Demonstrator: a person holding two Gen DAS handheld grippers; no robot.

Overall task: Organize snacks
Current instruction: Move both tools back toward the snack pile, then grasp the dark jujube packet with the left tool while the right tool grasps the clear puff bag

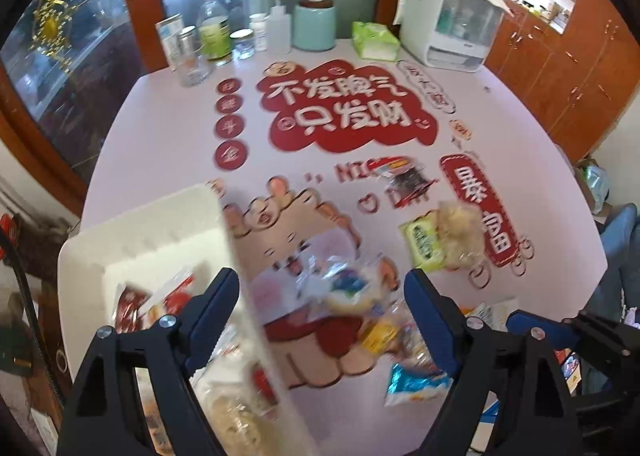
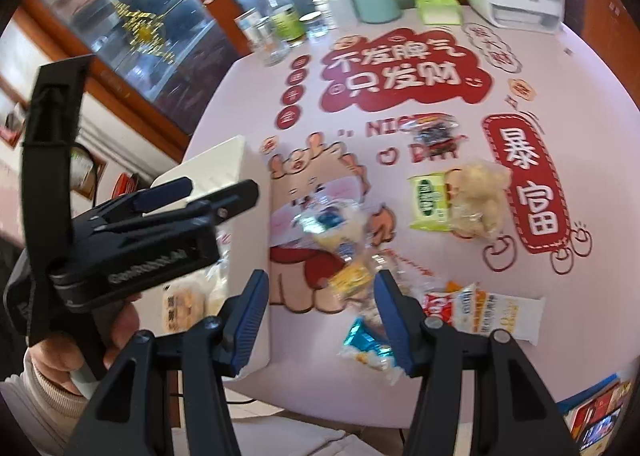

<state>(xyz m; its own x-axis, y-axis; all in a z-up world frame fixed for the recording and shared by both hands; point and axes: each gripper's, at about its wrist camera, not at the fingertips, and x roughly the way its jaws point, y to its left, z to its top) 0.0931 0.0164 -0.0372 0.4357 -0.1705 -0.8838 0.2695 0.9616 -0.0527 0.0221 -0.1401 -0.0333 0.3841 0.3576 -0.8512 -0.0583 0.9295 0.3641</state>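
Left wrist: white box (image 1: 160,223) holds red snack packets (image 1: 132,302).

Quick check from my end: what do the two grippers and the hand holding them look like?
Both grippers, left gripper and right gripper, are black plastic frames with silver bolts and ribbed blue finger pads. The left one's body carries pale lettering, blurred. The person's bare hand grips its handle, with a light ribbed sleeve cuff at the wrist.

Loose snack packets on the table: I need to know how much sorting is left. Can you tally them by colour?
green packet: 1
yellow packet: 1
blue foil packet: 1
red-and-black packet: 1
red-and-white packet: 1
white packet: 1
clear bags: 2 (puffs bag, blue-label bag)
Total: 8; the blurred centre pile may hide more.
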